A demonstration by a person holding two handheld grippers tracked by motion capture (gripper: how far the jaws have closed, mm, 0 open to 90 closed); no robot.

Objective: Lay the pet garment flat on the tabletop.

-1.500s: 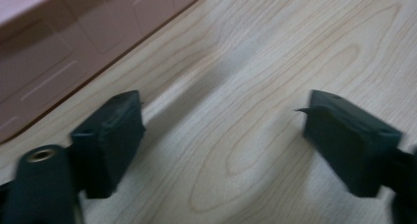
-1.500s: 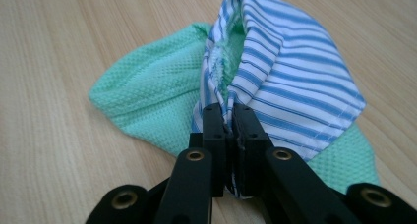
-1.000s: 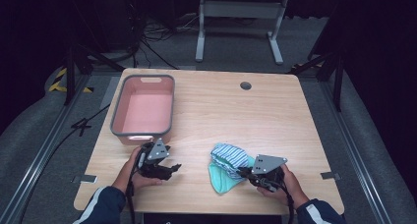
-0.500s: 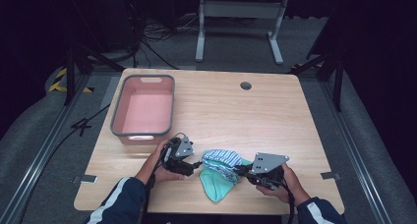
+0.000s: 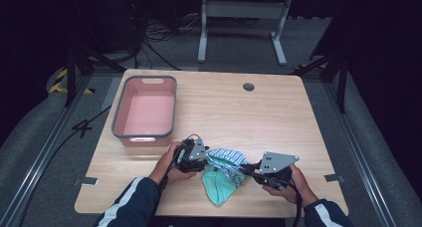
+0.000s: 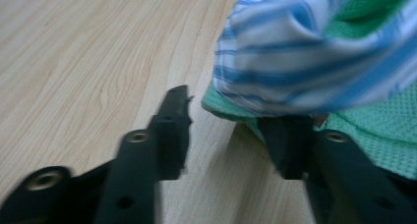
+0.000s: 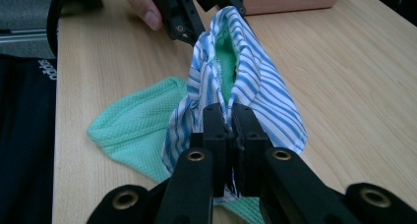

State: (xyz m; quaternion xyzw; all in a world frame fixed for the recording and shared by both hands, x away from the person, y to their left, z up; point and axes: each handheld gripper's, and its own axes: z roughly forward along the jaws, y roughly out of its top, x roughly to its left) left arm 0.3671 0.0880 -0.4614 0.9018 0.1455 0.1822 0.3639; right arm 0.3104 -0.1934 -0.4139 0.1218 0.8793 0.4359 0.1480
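2 claws (image 5: 211, 160) (image 5: 247, 173), 1 cloth (image 5: 225, 174) (striped, green-lined), 1 bin (image 5: 145, 112).

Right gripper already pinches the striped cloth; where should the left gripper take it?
On the raised edge of the striped cloth farthest from the right gripper, coming level from the pink bin side. That hem lifts clear of the table; the left gripper is closing there.

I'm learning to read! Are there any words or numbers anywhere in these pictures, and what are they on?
White letters run sideways on the dark sleeve at the left edge of the right gripper view: too cut off and blurred to read for sure.
Nothing is written on the pink bin, the striped cloth, the green cloth or the table.
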